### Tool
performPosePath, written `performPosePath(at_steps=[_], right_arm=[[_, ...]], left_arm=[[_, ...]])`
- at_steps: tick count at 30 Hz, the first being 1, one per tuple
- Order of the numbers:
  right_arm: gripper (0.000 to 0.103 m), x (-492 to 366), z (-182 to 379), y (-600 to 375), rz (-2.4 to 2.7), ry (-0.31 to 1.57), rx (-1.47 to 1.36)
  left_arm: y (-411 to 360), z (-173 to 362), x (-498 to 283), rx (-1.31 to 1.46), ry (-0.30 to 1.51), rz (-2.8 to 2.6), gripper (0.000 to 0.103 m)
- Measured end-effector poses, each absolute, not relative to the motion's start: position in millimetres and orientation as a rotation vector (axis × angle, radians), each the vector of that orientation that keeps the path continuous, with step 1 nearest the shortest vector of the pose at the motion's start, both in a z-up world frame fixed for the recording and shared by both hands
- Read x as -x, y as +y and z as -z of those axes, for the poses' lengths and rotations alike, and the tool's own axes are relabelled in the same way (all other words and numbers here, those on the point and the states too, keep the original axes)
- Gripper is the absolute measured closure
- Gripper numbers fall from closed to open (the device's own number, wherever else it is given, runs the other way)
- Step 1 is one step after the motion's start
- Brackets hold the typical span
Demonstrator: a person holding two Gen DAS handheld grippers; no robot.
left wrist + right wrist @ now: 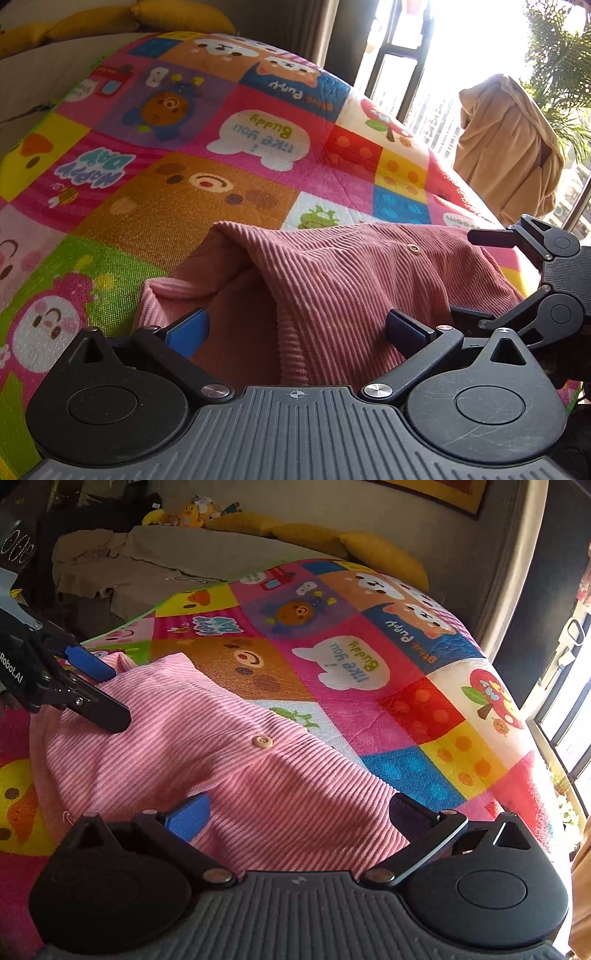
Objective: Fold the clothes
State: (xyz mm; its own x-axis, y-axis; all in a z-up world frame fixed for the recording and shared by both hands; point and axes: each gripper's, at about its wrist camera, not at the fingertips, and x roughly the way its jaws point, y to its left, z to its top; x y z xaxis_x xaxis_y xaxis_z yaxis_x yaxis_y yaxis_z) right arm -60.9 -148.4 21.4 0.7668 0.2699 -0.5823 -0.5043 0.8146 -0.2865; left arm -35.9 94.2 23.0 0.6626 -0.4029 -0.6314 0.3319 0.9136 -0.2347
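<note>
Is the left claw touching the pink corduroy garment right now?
Touching. In the right wrist view, the left claw rests its open fingers on the pink corduroy garment, the blue pad and black finger both lying on the cloth with no gap showing.

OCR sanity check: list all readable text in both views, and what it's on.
"i like you Buddy": white speech bubble on play mat, upside down.
"Happy DAY": pink mat square.
"Brave Puppy": blue puppy panel.
"Robot.AI", start cut off: left hand-held gripper body.
Other mat labels: too blurred.

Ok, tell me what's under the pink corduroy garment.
The pink corduroy garment lies on the colourful cartoon play mat. Whatever mat pattern or other thing sits directly beneath it is covered.
</note>
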Motion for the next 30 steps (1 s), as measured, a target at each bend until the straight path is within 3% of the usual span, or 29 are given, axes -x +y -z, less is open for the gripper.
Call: performPosePath(at_steps=[8,19,30], right_arm=[[0.0,67,-52,-149,-0.401,0.46,0.454],[0.0,52,-18,-132,-0.3,0.51,0.558],[0.0,60,-27,-157,-0.302,0.533,0.404]], left_arm=[[77,-17,34,0.093,0.751,0.483,0.0],[78,-36,40,0.065,0.704,0.498,0.0],[80,-17,3,0.087,0.781,0.387,0.0]])
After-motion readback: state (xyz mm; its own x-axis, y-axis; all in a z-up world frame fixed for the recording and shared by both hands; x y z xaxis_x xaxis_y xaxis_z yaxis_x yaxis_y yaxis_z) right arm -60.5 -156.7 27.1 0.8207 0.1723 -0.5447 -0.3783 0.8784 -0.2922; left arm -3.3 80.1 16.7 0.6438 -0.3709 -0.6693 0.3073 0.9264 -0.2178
